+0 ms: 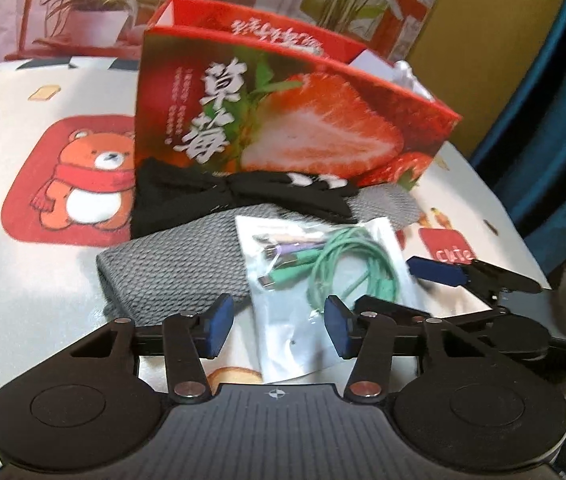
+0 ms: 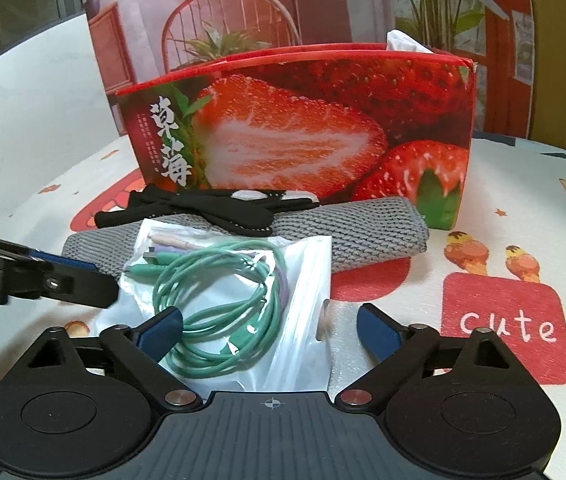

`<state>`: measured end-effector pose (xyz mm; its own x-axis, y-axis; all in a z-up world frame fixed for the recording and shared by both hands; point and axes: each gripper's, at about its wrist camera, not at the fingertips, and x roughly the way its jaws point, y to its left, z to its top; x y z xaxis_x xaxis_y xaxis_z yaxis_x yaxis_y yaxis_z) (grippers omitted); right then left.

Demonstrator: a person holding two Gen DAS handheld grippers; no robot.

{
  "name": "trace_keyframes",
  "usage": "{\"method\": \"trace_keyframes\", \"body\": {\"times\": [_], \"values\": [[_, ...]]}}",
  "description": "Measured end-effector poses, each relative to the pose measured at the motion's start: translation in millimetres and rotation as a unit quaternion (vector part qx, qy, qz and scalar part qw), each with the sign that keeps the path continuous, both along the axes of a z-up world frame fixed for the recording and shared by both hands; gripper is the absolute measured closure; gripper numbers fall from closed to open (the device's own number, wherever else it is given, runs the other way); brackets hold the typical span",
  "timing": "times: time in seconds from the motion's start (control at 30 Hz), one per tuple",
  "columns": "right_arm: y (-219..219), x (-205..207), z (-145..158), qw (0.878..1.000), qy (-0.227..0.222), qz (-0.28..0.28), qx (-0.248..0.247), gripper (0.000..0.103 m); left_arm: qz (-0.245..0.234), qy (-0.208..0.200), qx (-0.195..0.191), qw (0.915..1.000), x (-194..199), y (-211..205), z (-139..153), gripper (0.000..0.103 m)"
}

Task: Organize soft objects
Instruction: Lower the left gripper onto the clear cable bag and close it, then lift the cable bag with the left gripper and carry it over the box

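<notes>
Both grippers are hovering unclenched: the left gripper (image 1: pixel 279 322) and right gripper (image 2: pixel 269 330) are straddling the bagged cable (image 2: pixel 223 276), which is lying near the grey cloth (image 2: pixel 363 232) and black glove (image 2: pixel 187 210), before the strawberry box (image 2: pixel 303 136). Pinching the slick bag risks it slipping out.

A cartoon-print tablecloth (image 1: pixel 43 128) fronts a printed backdrop (image 2: pixel 243 8) and blue curtain (image 1: pixel 563 120).

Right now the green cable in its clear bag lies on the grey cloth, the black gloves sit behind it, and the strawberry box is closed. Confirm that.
One thing is wrong: the strawberry box is open at the top, as the left wrist view shows, with white paper showing inside. The rest holds: the green cable in its clear bag lies partly on the grey cloth, with the black gloves behind it.
</notes>
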<state>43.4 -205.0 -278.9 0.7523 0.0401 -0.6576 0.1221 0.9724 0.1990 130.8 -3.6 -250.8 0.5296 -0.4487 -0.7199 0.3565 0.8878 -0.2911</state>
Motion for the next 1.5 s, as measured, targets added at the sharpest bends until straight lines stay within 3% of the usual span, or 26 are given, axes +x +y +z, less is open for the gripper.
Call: {"method": "trace_keyframes", "body": {"times": [0.23, 0.4, 0.63, 0.9, 1.0, 1.07, 1.17, 1.5], "values": [[-2, 0, 0, 1.000, -0.006, 0.010, 0.009, 0.018, 0.009, 0.024, -0.015, 0.9996, 16, 2, -11, 0.057], [-2, -1, 0, 1.000, -0.009, 0.013, 0.015, 0.019, -0.012, 0.038, -0.031, 0.9987, 18, -6, -14, 0.057], [0, -1, 0, 0.999, -0.014, 0.026, 0.018, 0.027, -0.017, 0.040, -0.039, 0.9983, 19, -12, -15, 0.057], [-1, -2, 0, 0.999, -0.016, 0.038, 0.029, 0.034, -0.014, 0.043, -0.038, 0.9983, 28, -14, -15, 0.065], [-2, -4, 0, 0.999, -0.016, 0.030, 0.034, 0.044, -0.023, 0.043, -0.039, 0.9980, 24, -14, -14, 0.067], [-3, -5, 0, 0.999, -0.016, 0.027, 0.042, 0.056, -0.025, 0.041, -0.038, 0.9981, 21, -14, -15, 0.068], [-3, -7, 0, 0.998, -0.015, 0.026, 0.052, 0.061, -0.028, 0.034, -0.036, 0.9984, 16, -10, -16, 0.068], [1, 4, 1, 0.999, -0.003, 0.026, 0.033, 0.059, -0.028, 0.017, -0.038, 0.9987, 12, -5, -18, 0.071]]}}
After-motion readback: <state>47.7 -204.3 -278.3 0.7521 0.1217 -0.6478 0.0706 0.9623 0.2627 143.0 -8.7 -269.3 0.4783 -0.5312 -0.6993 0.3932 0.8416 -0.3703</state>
